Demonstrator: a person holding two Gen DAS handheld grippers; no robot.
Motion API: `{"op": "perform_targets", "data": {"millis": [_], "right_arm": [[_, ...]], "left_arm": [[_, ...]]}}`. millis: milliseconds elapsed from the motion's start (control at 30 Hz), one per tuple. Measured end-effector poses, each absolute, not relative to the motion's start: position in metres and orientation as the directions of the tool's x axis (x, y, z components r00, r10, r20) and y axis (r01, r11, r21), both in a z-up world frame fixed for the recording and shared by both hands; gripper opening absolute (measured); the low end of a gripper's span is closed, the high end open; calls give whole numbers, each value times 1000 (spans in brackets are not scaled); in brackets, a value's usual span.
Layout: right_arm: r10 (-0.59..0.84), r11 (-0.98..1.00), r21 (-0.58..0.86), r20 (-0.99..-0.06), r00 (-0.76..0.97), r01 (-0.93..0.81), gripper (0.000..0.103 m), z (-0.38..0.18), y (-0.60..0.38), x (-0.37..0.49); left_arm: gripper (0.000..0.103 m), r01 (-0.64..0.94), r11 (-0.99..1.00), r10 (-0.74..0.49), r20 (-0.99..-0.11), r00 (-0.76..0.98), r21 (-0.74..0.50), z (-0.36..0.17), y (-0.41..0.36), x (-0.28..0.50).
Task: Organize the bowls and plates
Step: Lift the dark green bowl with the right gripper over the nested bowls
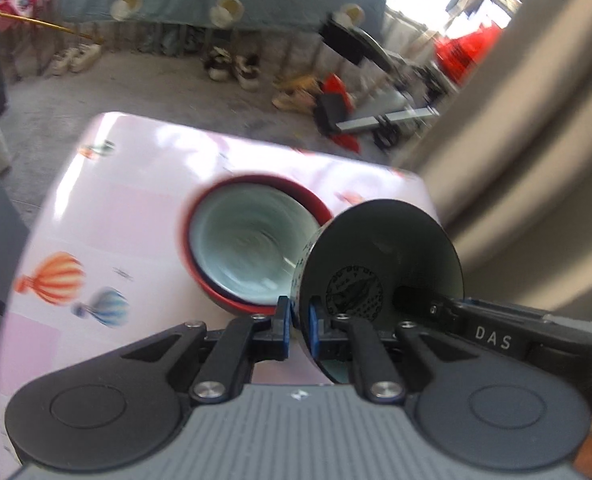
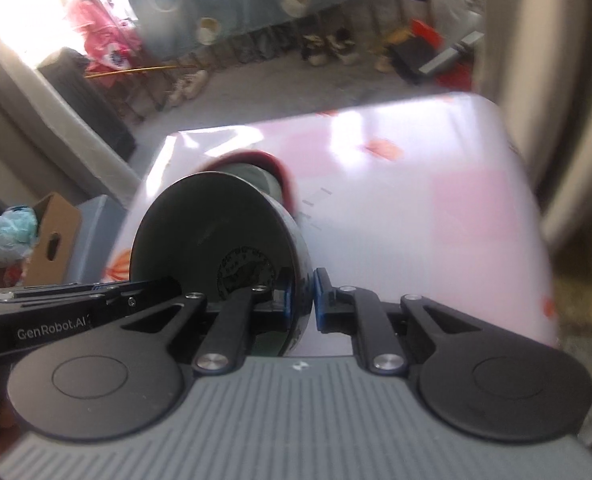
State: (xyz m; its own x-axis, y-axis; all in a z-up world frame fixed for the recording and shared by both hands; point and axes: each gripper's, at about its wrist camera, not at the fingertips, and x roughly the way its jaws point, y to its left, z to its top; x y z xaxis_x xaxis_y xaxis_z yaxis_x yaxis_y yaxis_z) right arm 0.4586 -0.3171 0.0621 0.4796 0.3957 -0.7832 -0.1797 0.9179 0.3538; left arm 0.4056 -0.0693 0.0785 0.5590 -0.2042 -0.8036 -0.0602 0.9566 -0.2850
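Bowl (image 1: 380, 256) hangs tilted above the table (image 1: 95, 220), my left gripper (image 1: 299, 322) and right gripper (image 2: 300, 300) each pinching opposite rims, so I level both hands before nesting it into the far stack (image 1: 251, 240).

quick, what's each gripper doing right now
left gripper: closed on the rim of the dark bowl.
right gripper: closed on the same bowl's opposite rim.

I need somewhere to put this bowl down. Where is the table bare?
The pink balloon-print tablecloth lies bare right of the red-rimmed stacked bowls, toward the beige curtain. A smaller bare strip holds the printed balloons. Crowded: around the stack, beside the dark held bowl.
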Motion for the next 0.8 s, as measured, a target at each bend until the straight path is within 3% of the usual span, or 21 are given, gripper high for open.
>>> {"op": "perform_targets", "data": {"millis": [267,800], "right_arm": [[490,872,430,-762,424,-235,10,58,-251,513],[420,907,360,-811,407,-217,10,16,-224,554]], "left_arm": [[10,-125,967,-115,-820,560,-221,74,-21,447],[10,-93,975,-132,-858,497,-204,23,-22,480]]}}
